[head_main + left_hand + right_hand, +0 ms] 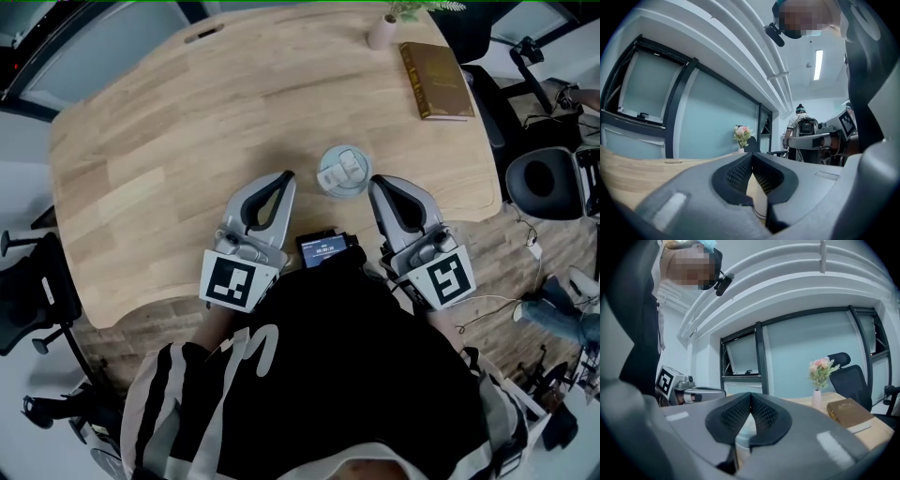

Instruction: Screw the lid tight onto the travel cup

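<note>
We count one lidded travel cup [343,171] on the counter [169,141] and one vase [382,33] holding flowers [412,7] at 1 o'clock. The left tongs [284,176] and right tongs [374,182] are closed and empty.

Broad bare tabletop [169,178] open to the left and far side, travel cup [343,171] standing alone near the front edge, left gripper [289,175] and right gripper [372,181] close on either side, small dark device [325,249] at the near edge between them, book [436,81] and vase [382,32] well apart, at the far right corner.
</note>
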`<state>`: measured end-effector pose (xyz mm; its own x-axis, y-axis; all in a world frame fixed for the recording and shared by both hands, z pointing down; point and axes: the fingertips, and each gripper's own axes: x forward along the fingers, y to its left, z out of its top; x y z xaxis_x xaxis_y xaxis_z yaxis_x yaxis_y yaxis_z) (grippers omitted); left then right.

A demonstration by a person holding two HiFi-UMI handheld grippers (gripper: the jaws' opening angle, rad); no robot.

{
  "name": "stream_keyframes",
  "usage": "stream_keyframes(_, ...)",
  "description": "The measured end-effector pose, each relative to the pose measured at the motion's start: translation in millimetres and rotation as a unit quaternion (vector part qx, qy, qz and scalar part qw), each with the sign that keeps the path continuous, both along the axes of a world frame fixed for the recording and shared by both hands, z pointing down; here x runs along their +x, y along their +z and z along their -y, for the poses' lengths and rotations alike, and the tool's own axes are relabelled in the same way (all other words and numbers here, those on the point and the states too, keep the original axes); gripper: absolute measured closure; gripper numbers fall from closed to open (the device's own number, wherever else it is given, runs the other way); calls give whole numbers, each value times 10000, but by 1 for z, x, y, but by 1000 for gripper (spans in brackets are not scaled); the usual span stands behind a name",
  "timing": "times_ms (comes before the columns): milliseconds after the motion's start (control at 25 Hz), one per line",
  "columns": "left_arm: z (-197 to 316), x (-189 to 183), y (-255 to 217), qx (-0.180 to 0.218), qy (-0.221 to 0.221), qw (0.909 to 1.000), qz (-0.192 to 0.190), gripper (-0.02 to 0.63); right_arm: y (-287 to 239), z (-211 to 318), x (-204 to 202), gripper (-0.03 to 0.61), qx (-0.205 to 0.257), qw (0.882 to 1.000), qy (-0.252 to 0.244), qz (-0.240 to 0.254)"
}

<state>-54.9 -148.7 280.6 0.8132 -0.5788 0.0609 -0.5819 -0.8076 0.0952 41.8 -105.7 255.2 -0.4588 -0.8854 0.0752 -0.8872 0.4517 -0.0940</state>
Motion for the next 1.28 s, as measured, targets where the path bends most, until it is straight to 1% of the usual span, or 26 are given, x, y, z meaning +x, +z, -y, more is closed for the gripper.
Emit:
stream_keyframes(120, 5, 0, 5, -24, -4, 10000, 66, 614, 1, 5, 2, 583, -2, 10000, 13, 43)
stream_keyframes(200, 9, -1, 6, -29, -87, 9999, 97, 615, 1, 6, 4, 583, -20, 10000, -37, 71)
stream_keyframes(320, 19, -6, 7, 17, -330, 9992, 203, 614, 2, 12, 10, 583, 2, 9999, -163, 16)
stream_keyframes(440, 23, -13, 0, 113, -585, 9981, 140, 614, -3, 20, 18, 583, 74, 9996, -271, 2)
stream_keyframes(680, 22, -23, 3, 41, -956, 9953, 168, 614, -15, 27, 24, 583, 234, 9979, -608, 2)
stream_keyframes(840, 20, -15, 0, 61, -970, 9952, 116, 614, -15, 25, 25, 583, 334, 9959, -841, -21)
stream_keyframes(960, 19, -13, 7, -112, -939, 9954, 131, 614, -14, 22, 20, 583, 355, 9926, -1161, -34)
stream_keyframes(1000, 19, -15, 12, -192, -937, 9953, 128, 606, -14, 21, 18, 557, 373, 9912, -1272, -43)
stream_keyframes(1040, 18, -17, 15, -260, -926, 9953, 119, 582, -14, 20, 17, 511, 398, 9898, -1364, -50)
stream_keyframes(1160, 15, -19, 24, -375, -817, 9959, 133, 521, -15, 16, 15, 490, 460, 9863, -1580, -62)
stream_keyframes(1240, 12, -21, 29, -428, -795, 9958, 170, 467, -14, 15, 12, 452, 463, 9835, -1744, -87)
stream_keyframes(1280, 12, -21, 32, -454, -799, 9956, 175, 451, -13, 15, 11, 422, 465, 9820, -1827, -111)
